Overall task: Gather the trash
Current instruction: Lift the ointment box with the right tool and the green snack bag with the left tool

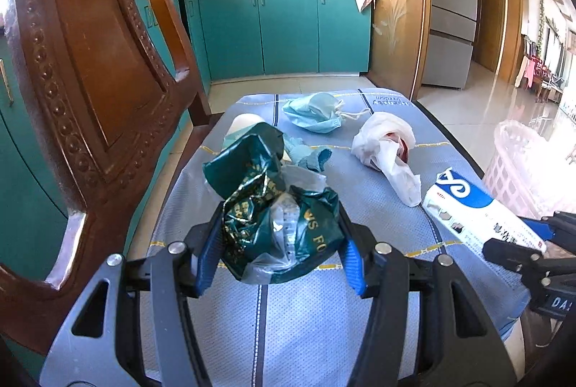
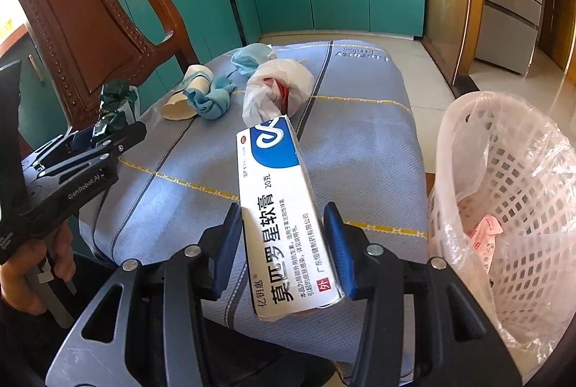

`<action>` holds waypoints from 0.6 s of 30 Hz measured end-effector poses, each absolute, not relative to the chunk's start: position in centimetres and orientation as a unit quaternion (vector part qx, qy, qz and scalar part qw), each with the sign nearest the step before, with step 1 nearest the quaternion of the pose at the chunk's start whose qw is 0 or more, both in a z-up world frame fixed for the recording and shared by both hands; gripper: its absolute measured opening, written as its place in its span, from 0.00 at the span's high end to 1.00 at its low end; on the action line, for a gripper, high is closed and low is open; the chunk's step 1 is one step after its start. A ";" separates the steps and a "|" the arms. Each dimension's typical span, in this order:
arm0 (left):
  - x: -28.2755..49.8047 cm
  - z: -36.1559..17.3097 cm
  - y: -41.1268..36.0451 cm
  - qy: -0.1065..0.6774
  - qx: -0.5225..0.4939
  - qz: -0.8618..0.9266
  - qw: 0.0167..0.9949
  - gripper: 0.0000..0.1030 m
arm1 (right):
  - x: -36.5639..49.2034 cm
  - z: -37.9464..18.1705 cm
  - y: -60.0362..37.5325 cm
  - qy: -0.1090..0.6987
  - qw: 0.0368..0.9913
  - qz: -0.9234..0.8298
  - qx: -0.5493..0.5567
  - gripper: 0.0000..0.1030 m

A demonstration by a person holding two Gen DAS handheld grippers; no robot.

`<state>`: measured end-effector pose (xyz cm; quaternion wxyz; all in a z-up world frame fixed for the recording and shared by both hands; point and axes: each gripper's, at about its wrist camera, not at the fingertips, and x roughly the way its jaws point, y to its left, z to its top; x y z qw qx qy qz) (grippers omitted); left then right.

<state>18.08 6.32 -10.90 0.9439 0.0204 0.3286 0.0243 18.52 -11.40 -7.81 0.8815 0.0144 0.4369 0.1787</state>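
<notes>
holding both loads clear of the blue cushion (image 2: 360, 149), the left gripper (image 1: 279, 250) fingers pinch a crumpled green bag (image 1: 273, 207) and the right gripper (image 2: 284, 250) fingers clamp an ointment box (image 2: 284, 217). best carry the box rightward over the lined pink basket (image 2: 511, 192) rim before letting go, keeping it level.

The crumpled green bag (image 1: 277, 207) is glossy plastic film, and the ointment box (image 2: 284, 217) is smooth printed cardboard. The cushion cover (image 2: 360, 149) is matt woven cloth; the chair back (image 1: 82, 55) is polished carved wood.
</notes>
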 end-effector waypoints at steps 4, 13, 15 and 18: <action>18.0 -10.8 6.6 0.329 0.017 0.024 0.944 0.44 | 18.3 -7.8 -11.0 0.438 0.881 0.179 0.011 0.55; 18.2 -10.9 6.8 0.334 0.016 0.025 0.942 0.44 | 18.4 -7.5 -11.5 0.432 0.887 0.165 0.018 0.55; 18.4 -11.0 6.8 0.337 0.016 0.025 0.941 0.44 | 18.4 -7.9 -11.5 0.436 0.885 0.165 0.019 0.55; 18.6 -11.1 6.7 0.341 0.015 0.025 0.940 0.44 | 18.3 -7.7 -11.7 0.433 0.886 0.166 0.025 0.55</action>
